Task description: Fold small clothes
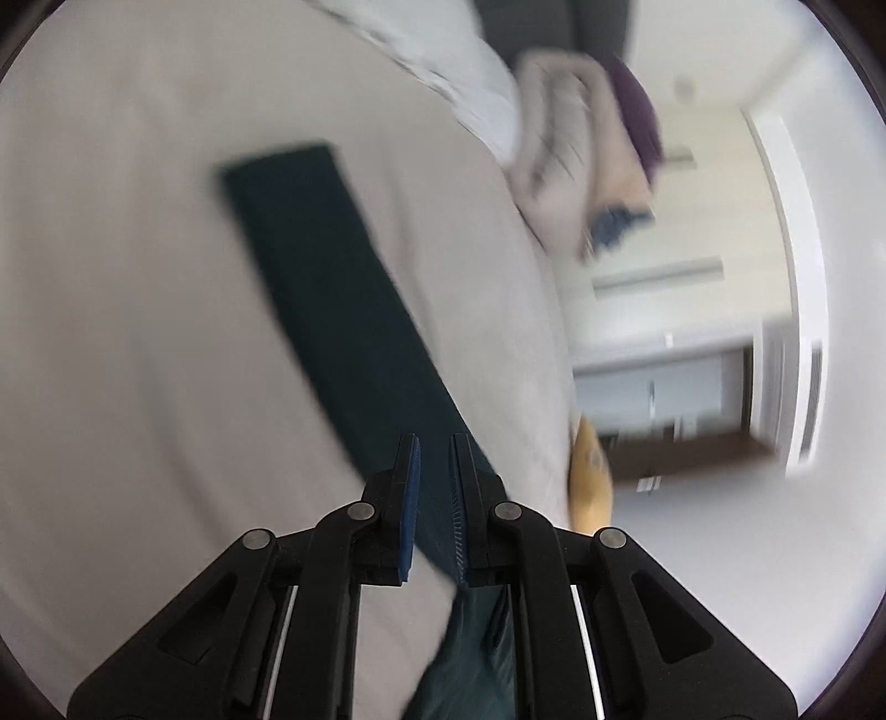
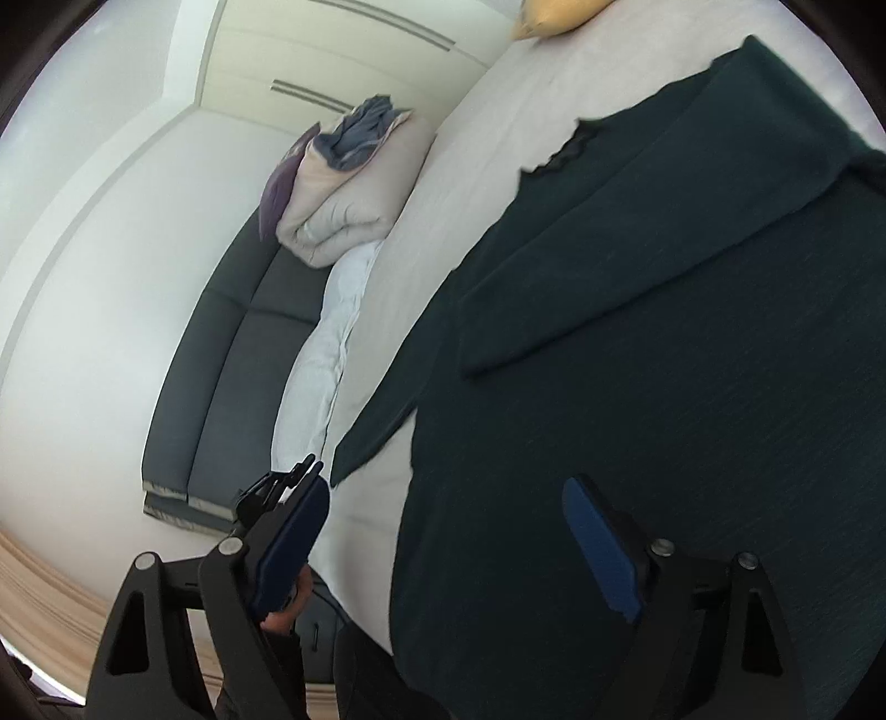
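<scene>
A dark green garment [image 2: 664, 360] lies spread on a light bed sheet [image 2: 476, 144], one sleeve folded across its body. In the left wrist view a long dark strip of it [image 1: 326, 288] runs from the upper left down between my fingers. My left gripper [image 1: 434, 448] is shut on the garment's edge. My right gripper [image 2: 443, 487] is open and empty, hovering over the garment's lower left part. The other gripper [image 2: 288, 487] shows at the garment's corner in the right wrist view.
A folded beige duvet [image 2: 343, 205] with a blue cloth and a purple cushion sits at the bed's head. A dark headboard [image 2: 221, 354] and white pillow [image 2: 326, 343] line the bed's edge. A yellow cushion [image 2: 554, 16] lies at the far corner. Wardrobe doors [image 1: 664, 266] stand beyond.
</scene>
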Demonstrator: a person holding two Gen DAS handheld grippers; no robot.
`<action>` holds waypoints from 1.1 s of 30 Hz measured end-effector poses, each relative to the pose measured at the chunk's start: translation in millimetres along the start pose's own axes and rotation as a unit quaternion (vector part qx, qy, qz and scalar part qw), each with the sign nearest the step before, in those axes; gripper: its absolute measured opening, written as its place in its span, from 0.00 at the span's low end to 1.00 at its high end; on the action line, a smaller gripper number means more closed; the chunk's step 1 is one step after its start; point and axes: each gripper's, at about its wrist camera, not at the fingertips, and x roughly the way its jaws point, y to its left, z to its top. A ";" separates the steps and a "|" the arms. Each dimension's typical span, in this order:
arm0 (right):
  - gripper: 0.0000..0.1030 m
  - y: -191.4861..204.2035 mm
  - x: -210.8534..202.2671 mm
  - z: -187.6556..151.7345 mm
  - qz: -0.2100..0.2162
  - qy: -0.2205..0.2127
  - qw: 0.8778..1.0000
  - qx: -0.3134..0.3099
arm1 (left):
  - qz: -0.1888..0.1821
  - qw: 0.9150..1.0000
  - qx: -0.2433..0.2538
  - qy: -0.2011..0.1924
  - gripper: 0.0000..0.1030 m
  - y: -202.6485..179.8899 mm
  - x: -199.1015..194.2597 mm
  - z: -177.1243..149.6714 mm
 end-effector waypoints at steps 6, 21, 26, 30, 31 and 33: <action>0.86 24.3 28.7 -13.5 -0.019 0.027 0.999 -0.024 | -0.015 0.996 -0.092 -0.009 0.10 40.4 11.8 31.2; 0.85 27.4 44.8 -23.0 -0.041 0.037 0.998 -0.022 | 0.002 0.980 -0.187 -0.063 0.37 69.3 20.5 40.9; 0.85 21.5 42.7 -23.9 -0.043 0.038 0.998 -0.019 | -0.019 0.982 -0.172 -0.069 0.70 50.5 24.4 55.1; 0.84 20.2 41.1 -23.6 -0.044 0.034 0.998 -0.016 | -0.026 0.980 -0.181 -0.074 0.70 50.2 29.7 62.7; 0.84 20.2 40.6 -23.9 -0.044 0.033 0.998 -0.018 | -0.030 0.980 -0.182 -0.075 0.70 49.7 31.0 64.4; 0.83 20.3 40.0 -24.1 -0.045 0.032 0.998 -0.021 | -0.033 0.982 -0.173 -0.070 0.64 43.7 41.9 75.0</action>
